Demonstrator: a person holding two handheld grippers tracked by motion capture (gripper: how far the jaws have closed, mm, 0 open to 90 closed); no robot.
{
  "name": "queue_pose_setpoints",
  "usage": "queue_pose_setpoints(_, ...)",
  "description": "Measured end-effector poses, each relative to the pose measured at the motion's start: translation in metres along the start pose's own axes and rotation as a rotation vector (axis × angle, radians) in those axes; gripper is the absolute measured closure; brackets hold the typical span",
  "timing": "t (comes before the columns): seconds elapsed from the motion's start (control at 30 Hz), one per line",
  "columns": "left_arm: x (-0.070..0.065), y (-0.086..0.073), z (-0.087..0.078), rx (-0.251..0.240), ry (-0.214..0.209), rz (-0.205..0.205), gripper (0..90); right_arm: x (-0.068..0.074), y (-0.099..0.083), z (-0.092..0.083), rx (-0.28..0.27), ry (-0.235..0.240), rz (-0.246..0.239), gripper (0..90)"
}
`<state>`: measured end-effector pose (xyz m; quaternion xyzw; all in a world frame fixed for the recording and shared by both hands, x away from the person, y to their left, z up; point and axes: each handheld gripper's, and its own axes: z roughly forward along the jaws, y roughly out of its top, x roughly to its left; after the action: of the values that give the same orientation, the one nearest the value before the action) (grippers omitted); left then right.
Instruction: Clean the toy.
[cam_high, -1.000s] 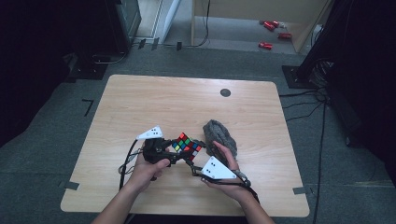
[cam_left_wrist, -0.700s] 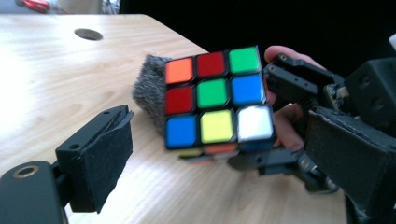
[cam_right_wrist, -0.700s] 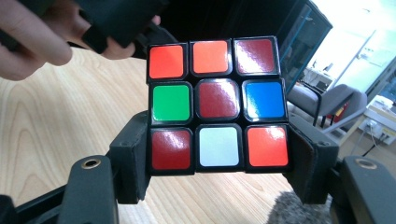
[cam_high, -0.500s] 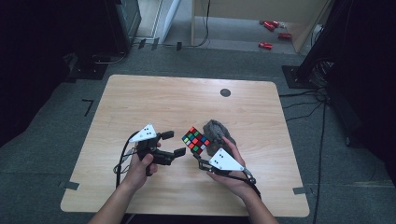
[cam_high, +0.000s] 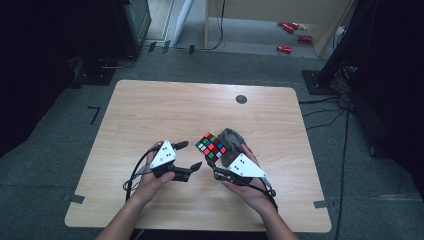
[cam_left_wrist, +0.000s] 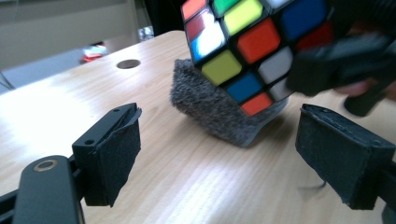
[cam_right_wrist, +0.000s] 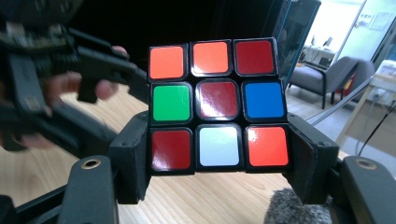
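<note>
Wooden table (cam_high: 150, 110) lies under my hands. My right gripper (cam_right_wrist: 217, 175) pinches the puzzle cube (cam_right_wrist: 217, 105), lifted off the table. My left gripper (cam_left_wrist: 219, 154), spread, has just been closing on nothing, pointing right at it.

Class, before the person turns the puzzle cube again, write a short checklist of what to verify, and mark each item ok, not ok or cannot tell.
1. Right gripper clamps the puzzle cube by its bottom layer, jaws on both sides: ok.
2. Cube lifted off the table, above the grey cloth: ok.
3. Left gripper free of the cube, nothing between its jaws, which have just been closing a little: ok.
4. Left jaws wide enough to take a layer of the cube: cannot tell.
5. Cube layers lined up square, none half turned: ok in the right gripper view.
6. Cable trailing from the left gripper clear of the cube: ok.
</note>
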<state>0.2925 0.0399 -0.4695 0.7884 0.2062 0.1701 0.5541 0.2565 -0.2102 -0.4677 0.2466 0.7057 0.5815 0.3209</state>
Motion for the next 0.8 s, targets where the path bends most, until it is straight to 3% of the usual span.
queue_pose_setpoints(0.13, -0.001, -0.003, 0.003, -0.005, 0.003, 0.027, 15.0, 0.002, 0.005, -0.001, 0.005, 0.026, 0.057, 34.2)
queue_pose_setpoints(0.23, -0.001, -0.005, 0.004, -0.007, 0.019, 0.042, 15.0, 0.004, 0.007, -0.001, 0.014, 0.045, 0.076, 34.2)
queue_pose_setpoints(0.3, -0.001, -0.006, 0.004, -0.020, 0.005, 0.048, 14.7, 0.007, 0.008, 0.000, 0.018, 0.061, 0.083, 34.2)
queue_pose_setpoints(0.43, -0.006, -0.006, 0.007, -0.039, 0.022, 0.122, 15.7, 0.006, 0.009, 0.000, 0.030, 0.081, 0.134, 34.2)
queue_pose_setpoints(0.63, -0.012, -0.006, 0.008, -0.040, 0.000, 0.134, 15.4, 0.010, 0.010, 0.001, 0.064, 0.122, 0.190, 34.2)
queue_pose_setpoints(0.73, -0.016, -0.003, 0.006, -0.040, -0.019, 0.162, 14.7, 0.011, 0.011, 0.001, 0.069, 0.137, 0.217, 34.2)
queue_pose_setpoints(0.8, -0.020, -0.002, 0.005, -0.045, 0.008, 0.196, 14.7, 0.011, 0.012, 0.000, 0.077, 0.139, 0.250, 34.2)
